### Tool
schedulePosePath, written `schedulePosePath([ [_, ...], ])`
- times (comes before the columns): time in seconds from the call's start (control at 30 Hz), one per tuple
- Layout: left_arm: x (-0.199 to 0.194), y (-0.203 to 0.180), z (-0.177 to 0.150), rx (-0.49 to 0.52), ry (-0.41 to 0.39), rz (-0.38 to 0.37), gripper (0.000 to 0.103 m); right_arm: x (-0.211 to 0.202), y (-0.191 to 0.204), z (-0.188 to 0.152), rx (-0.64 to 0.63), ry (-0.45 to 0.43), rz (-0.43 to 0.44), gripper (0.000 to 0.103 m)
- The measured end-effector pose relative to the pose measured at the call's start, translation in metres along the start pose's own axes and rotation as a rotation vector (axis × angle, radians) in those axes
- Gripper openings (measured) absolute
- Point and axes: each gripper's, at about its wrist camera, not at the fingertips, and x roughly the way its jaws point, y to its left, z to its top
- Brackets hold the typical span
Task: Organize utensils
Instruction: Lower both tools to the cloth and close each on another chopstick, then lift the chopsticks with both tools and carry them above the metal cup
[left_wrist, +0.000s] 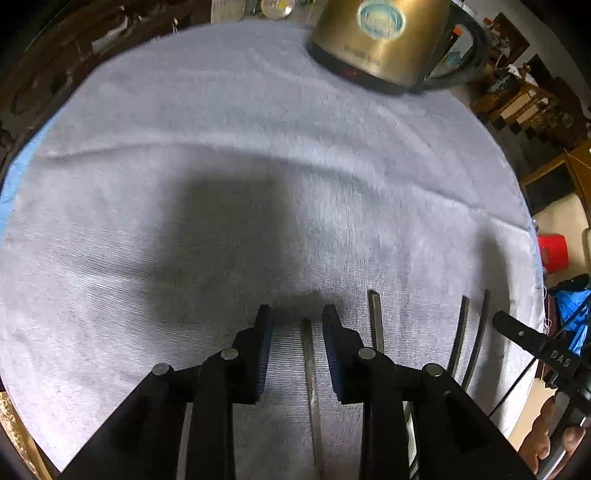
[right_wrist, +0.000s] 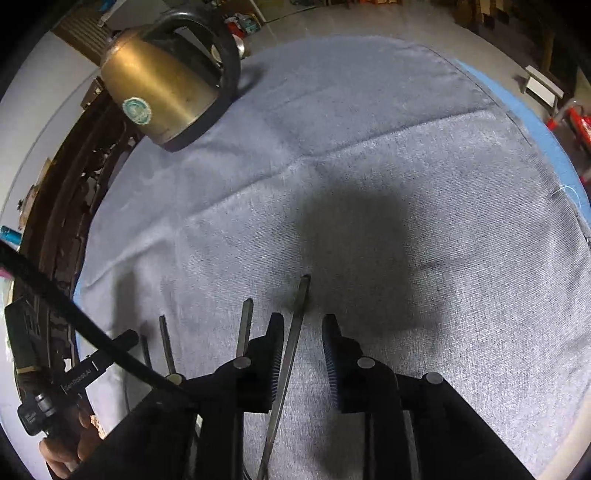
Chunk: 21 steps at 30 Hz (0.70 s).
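Observation:
Several metal utensil handles lie side by side on a grey cloth (left_wrist: 221, 147). In the left wrist view, my left gripper (left_wrist: 297, 317) is open, its jaws either side of one handle (left_wrist: 309, 365) without touching it. Another handle (left_wrist: 376, 321) and two thin ones (left_wrist: 460, 332) lie to its right. The right gripper's finger (left_wrist: 517, 332) shows at the far right. In the right wrist view, my right gripper (right_wrist: 303, 321) is open around a long handle (right_wrist: 291, 350) close to its left pad. Other handles (right_wrist: 244, 325) lie to the left. The utensil heads are hidden.
A brass-coloured electric kettle (left_wrist: 376, 37) with a black handle stands at the far edge of the cloth (right_wrist: 406, 147); it also shows in the right wrist view (right_wrist: 162, 85). The cloth's blue edge (right_wrist: 535, 122) borders the table. A red bucket (left_wrist: 552, 253) stands on the floor.

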Motion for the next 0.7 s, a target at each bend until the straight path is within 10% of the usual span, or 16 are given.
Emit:
schedulePosePath([
  [0.33, -0.009, -0.016, -0.013, 0.121, -0.053, 0.093, 0.005, 0.02, 0.047, -0.012, -0.193, -0.033, -0.247, 0.01],
  [0.7, -0.121, 0.024, -0.05, 0.048, -0.322, 0.018, 0.005, -0.073, -0.014, -0.051, -0.08, -0.242, 0.048, 0.008],
])
